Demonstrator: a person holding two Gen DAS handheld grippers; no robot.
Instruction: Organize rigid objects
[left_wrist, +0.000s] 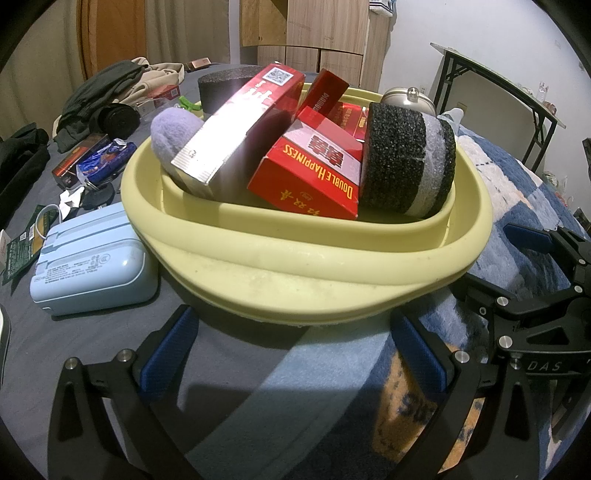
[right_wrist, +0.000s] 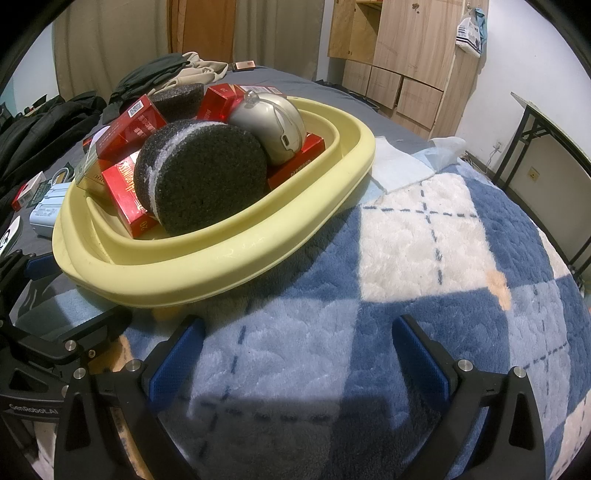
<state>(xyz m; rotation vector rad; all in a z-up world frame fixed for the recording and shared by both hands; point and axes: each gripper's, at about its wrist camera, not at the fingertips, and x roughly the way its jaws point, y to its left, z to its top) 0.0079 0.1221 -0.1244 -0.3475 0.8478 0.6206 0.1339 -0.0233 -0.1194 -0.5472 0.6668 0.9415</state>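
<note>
Both claws hang released and empty near a yellow basin (left_wrist: 295, 258) piled with red boxes (left_wrist: 314, 173) and a black sponge (left_wrist: 406, 162). The left gripper (left_wrist: 291, 354) seems best placed for the blue case (left_wrist: 92, 269), left of the basin; the right gripper (right_wrist: 299, 354) hovers over the blanket (right_wrist: 424, 240).

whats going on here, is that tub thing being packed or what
A person holding a two-finger gripper in each hand is tidying rigid items into a yellow basin on a bed. It already holds red cigarette boxes, a black foam disc and a silver rounded gadget. Both the left gripper and right gripper are open and empty, just short of the basin. A light blue power bank lies outside, left of the basin.
</note>
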